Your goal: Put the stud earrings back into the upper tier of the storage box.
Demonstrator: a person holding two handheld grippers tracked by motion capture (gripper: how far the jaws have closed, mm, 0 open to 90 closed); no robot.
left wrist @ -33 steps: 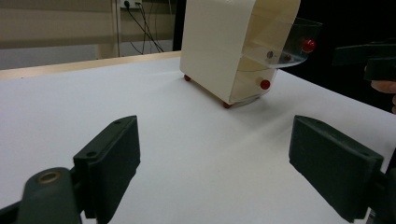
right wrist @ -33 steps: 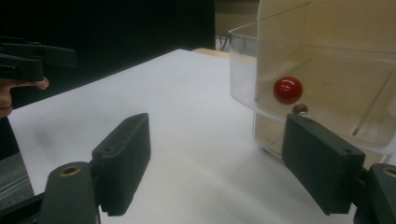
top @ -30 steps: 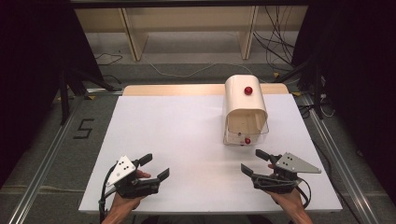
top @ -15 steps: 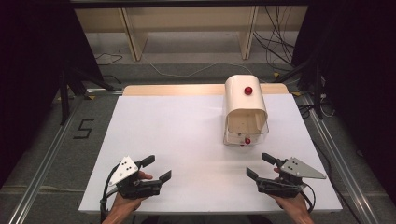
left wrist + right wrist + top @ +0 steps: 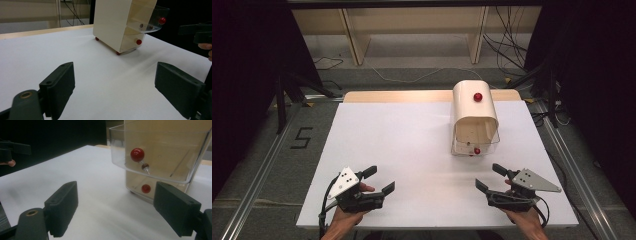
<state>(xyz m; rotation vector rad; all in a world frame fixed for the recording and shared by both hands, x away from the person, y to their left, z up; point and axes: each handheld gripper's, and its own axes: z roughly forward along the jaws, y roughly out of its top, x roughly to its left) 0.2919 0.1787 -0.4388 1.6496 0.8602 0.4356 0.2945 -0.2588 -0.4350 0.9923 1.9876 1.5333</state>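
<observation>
Facing my right claw (image 5: 492,184) is a small cream drawer cabinet (image 5: 474,107); it stands upright on the far right part of the white tabletop (image 5: 402,145), resting on little red feet; its top clear drawer (image 5: 160,155) is pulled partway out toward me, and its red knob (image 5: 137,154) shows up close in the right gripper view; a second red knob (image 5: 146,188) marks the shut drawer below it.

I judge the risks as these; the cabinet looks light and tall, so a push on the open drawer that lands off-centre could slide or tip the whole unit rather than seat the drawer; the knob is small and round, so a pinch could slip off it; the clear drawer wall is hard to read, so I might misjudge where it begins and bump it; nothing braces the cabinet, since my left claw (image 5: 378,181) is well apart from it at the near left of the tabletop.

My right claw is spread wide, holds nothing and touches nothing; it hovers near the tabletop's front edge, short of the drawer; my left claw is likewise spread wide and empty, pointing across the bare white surface toward the cabinet.
</observation>
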